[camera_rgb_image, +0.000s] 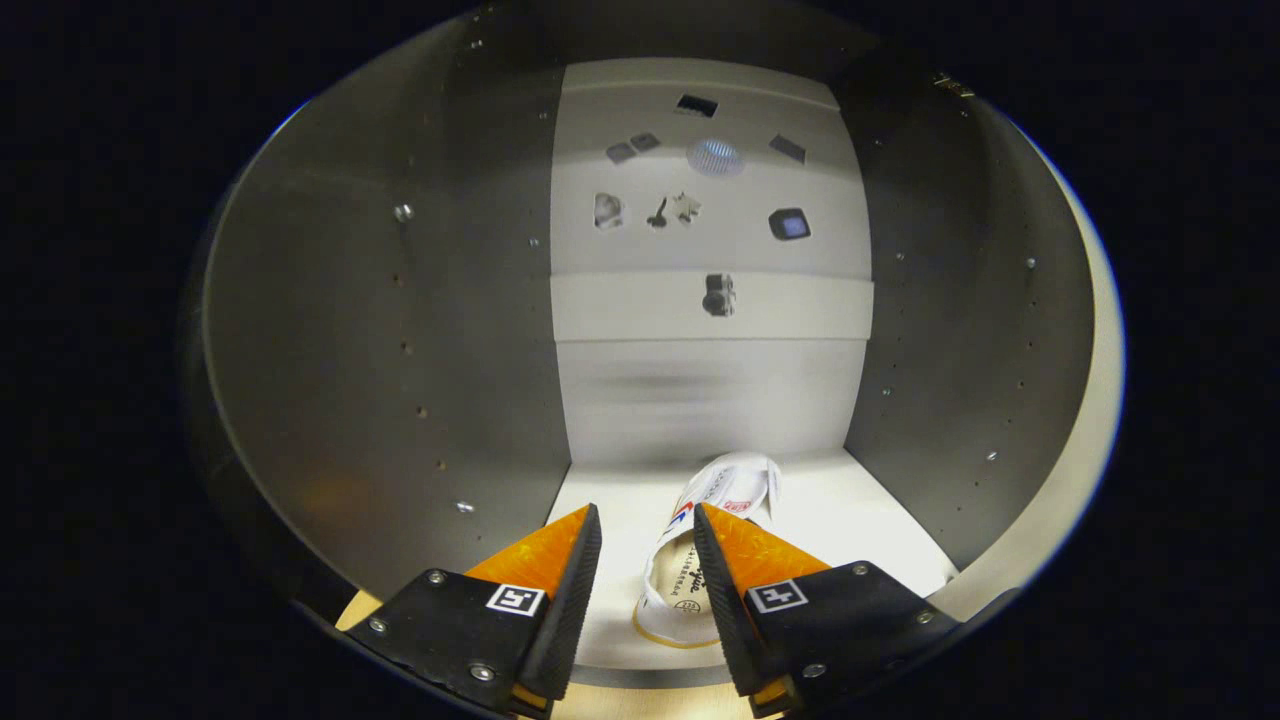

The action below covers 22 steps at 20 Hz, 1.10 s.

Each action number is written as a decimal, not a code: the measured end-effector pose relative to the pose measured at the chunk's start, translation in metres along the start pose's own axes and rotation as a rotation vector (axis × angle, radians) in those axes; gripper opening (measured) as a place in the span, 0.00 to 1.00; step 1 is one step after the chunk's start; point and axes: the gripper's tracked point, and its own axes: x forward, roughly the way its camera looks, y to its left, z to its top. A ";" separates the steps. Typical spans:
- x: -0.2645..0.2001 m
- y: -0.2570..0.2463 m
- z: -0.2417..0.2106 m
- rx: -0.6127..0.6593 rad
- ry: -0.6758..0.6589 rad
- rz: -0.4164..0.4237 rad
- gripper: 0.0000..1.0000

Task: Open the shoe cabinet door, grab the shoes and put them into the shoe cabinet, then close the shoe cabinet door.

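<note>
Inside the shoe cabinet (400,330), as seen in the gripper view, a pale shelf floor (860,520) runs back to a light rear panel (710,390), flanked by two grey side walls drilled with rows of small holes and a few screw heads. A single white shoe (705,540) lies on this shelf floor, lengthwise along the viewing direction, with its opening and printed insole toward the camera and its far end close to the foot of the rear panel; red and blue markings show on its side and tongue. The hand-held gripper (648,525) sits at the front of the compartment with its two fingers apart, a clear gap between their ribbed inner faces. The near part of the shoe lies in that gap: the right finger (760,580) overlaps the shoe's right edge, though whether it touches cannot be told, while the left finger (545,590) stands clear of the shoe with bare shelf between them. The shoe is therefore not clamped. Each finger carries a small square black-and-white marker (516,599) on its upper face. Higher up, the rear panel bears several small dark shapes (718,294) and a round meshed patch (715,157), too blurred to identify. A horizontal seam crosses the panel at mid-height.
</note>
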 end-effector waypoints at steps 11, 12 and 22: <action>-0.112 -0.006 0.041 0.025 -0.178 -0.011 0.62; -0.126 -0.008 0.041 0.020 -0.186 -0.015 0.62; -0.250 -0.014 0.016 0.016 -0.234 -0.044 0.78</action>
